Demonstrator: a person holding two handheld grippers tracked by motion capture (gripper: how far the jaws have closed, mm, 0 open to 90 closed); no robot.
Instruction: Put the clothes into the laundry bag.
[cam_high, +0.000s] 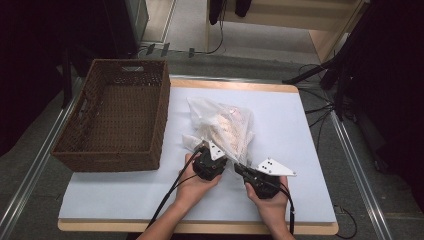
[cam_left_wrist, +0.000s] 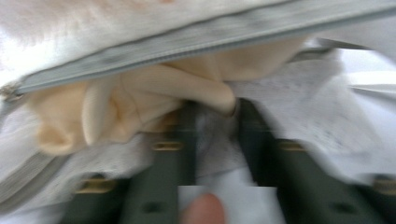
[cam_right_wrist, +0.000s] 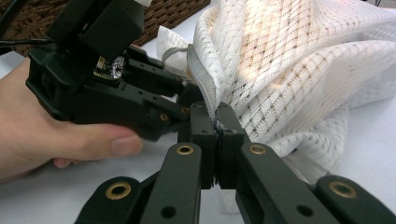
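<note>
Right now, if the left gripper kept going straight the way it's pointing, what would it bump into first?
The left gripper points into the open white mesh bag, so it would probably meet the peach-coloured cloth inside first; that view is blurred, so depth is uncertain.

both forearms enter over the counter's near edge; left claw and right claw side by side, jaws pinched closed, angled forward.

One white mesh zippered laundry bag, one brown woven wicker basket, two black handheld grippers, one white-topped table.
</note>
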